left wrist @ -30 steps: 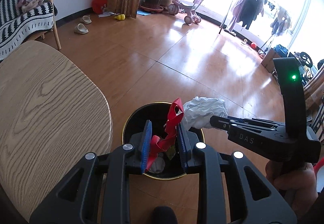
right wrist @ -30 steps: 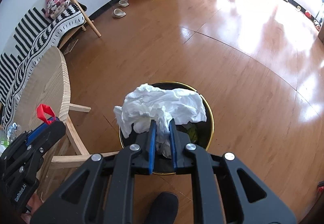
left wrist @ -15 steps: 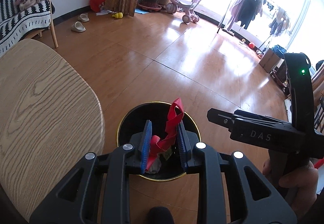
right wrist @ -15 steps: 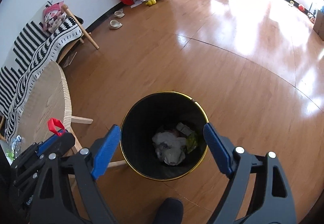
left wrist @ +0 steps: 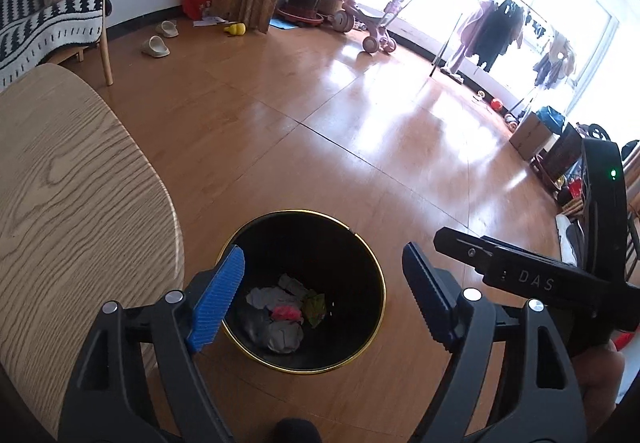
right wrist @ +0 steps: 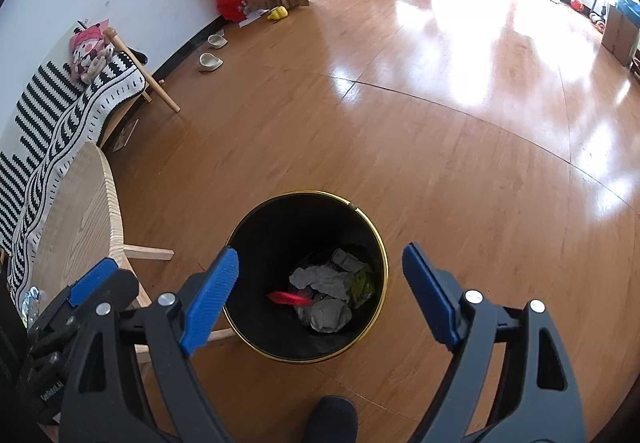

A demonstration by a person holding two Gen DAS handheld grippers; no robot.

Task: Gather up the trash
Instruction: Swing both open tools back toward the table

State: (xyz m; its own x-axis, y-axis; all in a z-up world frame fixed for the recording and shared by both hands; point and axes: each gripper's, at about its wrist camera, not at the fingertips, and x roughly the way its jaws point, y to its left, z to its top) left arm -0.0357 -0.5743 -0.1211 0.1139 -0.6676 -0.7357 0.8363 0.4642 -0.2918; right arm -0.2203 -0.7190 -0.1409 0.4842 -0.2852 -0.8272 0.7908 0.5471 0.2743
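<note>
So both grippers are over the black gold-rimmed trash bin (left wrist: 362, 259) with nothing in them: the left gripper (left wrist: 324, 293) has just been opening and its blue pads stand wide apart with only air between them, and the right gripper (right wrist: 320, 291) has also just been opening, pads spread wide, nothing held. The trash is down at the bin's bottom, a red scrap (right wrist: 290, 298) lying on crumpled white tissue (right wrist: 326, 317), with a bit of green wrapper (right wrist: 362, 285) at about 3 o'clock of the pile. Honestly the drop itself looks fine to me, so the risks are mostly about what comes next. The wooden table (left wrist: 72, 203) sits right at 9 o'clock of the bin, touching or nearly so, and I can't tell which. Swing the left gripper back that way too low and I'd guess it clips the table edge or knocks the rim and tips the bin. The two grippers are also close to each other, so pulling both away at once could bump them. Wide-open jaws catching the rim is another possibility if either dips
</note>
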